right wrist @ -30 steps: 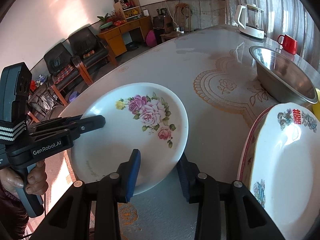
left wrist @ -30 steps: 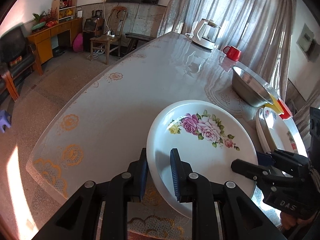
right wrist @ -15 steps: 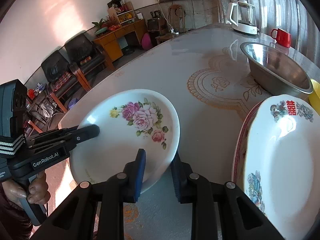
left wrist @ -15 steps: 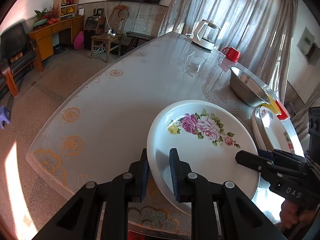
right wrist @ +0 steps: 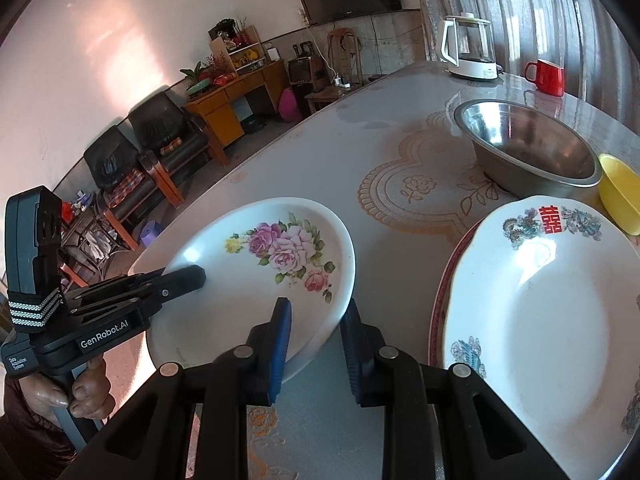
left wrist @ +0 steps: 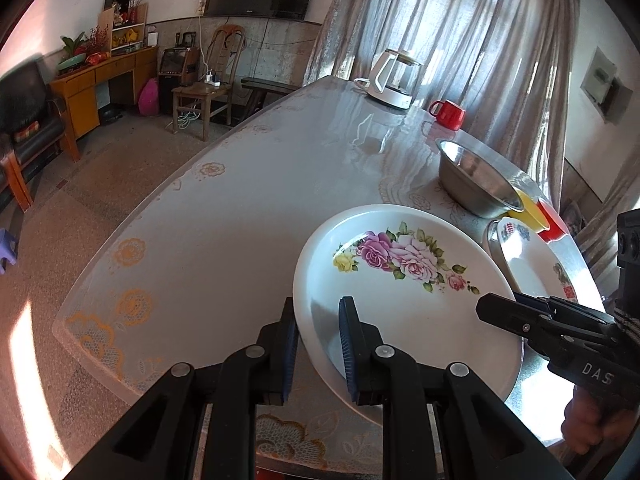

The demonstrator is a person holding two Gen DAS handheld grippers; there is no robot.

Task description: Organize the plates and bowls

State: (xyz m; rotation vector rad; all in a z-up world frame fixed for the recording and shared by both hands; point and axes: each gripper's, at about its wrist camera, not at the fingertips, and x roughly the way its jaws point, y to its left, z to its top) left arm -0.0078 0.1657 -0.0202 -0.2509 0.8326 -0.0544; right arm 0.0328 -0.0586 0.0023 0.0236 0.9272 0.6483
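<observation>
I have the rose plate (left wrist: pixel 404 280) pinched in both the left hand-held gripper (left wrist: pixel 318 344) and the right hand-held gripper (right wrist: pixel 316 340), whose jaws have just closed on its rim, and next I judge it goes onto the plate stack (right wrist: pixel 540 320).

red bowl (left wrist: pixel 554 225): at 3 o'clock in the left view, mostly hidden behind the yellow bowl (left wrist: pixel 530 208).
yellow bowl: right part cut off at 3 o'clock in the right view.
crest plate (right wrist: pixel 552 320): cut off at 4 o'clock; only the rim of a plate beneath it shows.
rose plate (right wrist: pixel 256 280): near rim hidden between hand-held gripper pads.
shelf (right wrist: pixel 236 50): items too small to tell.
</observation>
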